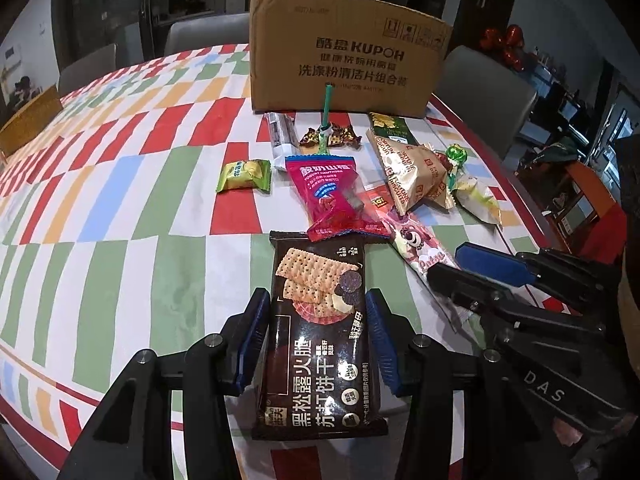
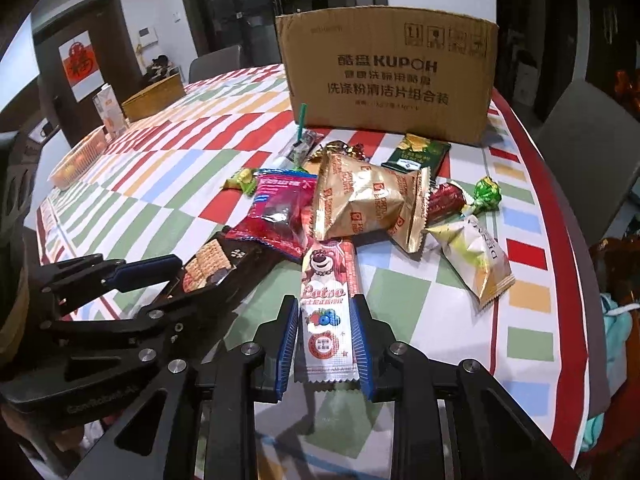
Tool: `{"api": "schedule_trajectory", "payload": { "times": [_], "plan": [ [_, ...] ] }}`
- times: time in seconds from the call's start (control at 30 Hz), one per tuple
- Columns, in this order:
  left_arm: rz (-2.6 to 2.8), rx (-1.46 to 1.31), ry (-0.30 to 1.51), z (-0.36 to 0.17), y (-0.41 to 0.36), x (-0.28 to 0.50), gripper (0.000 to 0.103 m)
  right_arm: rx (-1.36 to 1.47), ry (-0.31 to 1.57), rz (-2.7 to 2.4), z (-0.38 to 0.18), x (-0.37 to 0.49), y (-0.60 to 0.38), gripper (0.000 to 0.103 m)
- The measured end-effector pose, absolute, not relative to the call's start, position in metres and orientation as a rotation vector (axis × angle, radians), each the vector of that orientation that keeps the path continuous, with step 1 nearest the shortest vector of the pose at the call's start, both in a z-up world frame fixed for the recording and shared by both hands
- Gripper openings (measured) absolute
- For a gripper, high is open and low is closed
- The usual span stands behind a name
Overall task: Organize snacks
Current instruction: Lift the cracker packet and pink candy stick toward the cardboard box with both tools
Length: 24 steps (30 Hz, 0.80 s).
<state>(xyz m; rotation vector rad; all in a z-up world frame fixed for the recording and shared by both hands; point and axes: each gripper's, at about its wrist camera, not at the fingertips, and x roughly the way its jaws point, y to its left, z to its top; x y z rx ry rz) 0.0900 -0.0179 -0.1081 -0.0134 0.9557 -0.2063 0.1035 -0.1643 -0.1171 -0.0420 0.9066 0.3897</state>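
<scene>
The dark cracker packet [image 1: 320, 332] sat low in the centre of the left wrist view, between the fingers of the left gripper [image 1: 316, 344]. The blue pads touched both its long edges, so the fingers looked clamped on it. In the right wrist view, the pink bear wafer stick [image 2: 328, 312] lay the same way at the lower centre of the frame, and the fingers of the right gripper [image 2: 326, 344] were closed on its narrow sides.

Beyond these two, the pile of snacks was spread on the striped tabletop [image 1: 120, 200]: a magenta hawthorn bag [image 1: 328, 184], a gold biscuit bag [image 2: 360, 204], a small green packet [image 1: 243, 175], a dark green chip pack [image 2: 416, 152], a white and gold pouch [image 2: 472, 256] and a green foil candy [image 2: 487, 195].

The cardboard box [image 1: 344, 60] stood at the upper centre of both frames, behind the pile. Its inside was hidden from both cameras, so I could not tell what it already held.

In my judgement the task was at an early stage: two snacks were gripped, none was visibly sorted, and most of the pile waited on the tabletop.
</scene>
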Motion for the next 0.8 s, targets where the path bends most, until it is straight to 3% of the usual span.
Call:
{"api": "schedule_trajectory", "payload": {
  "times": [0.03, 0.1, 0.4, 0.47, 0.53, 0.63, 0.8],
  "plan": [
    [-0.204, -0.013, 0.955, -0.109, -0.018, 0.091, 0.048, -0.036, 0.911, 0.394, -0.118, 0.105, -0.165, 0.040],
    [-0.202, -0.014, 0.954, -0.110, -0.017, 0.092, 0.048, -0.042, 0.910, 0.379, -0.120, 0.109, -0.165, 0.045],
    [-0.192, -0.054, 0.978, -0.119, -0.009, 0.105, 0.050, -0.102, 0.909, 0.360, -0.129, 0.128, -0.151, 0.045],
    [-0.190, -0.046, 0.971, -0.120, -0.008, 0.106, 0.050, -0.133, 0.898, 0.352, -0.130, 0.131, -0.147, 0.044],
    [-0.189, -0.049, 0.969, -0.120, -0.008, 0.106, 0.048, -0.173, 0.883, 0.356, -0.131, 0.130, -0.140, 0.033],
    [-0.187, -0.083, 0.976, -0.118, -0.003, 0.104, 0.048, -0.161, 0.890, 0.374, -0.129, 0.128, -0.140, 0.029],
    [-0.176, -0.102, 0.951, -0.104, 0.000, 0.095, 0.048, -0.098, 0.885, 0.403, -0.116, 0.119, -0.145, 0.027]
  ]
}}
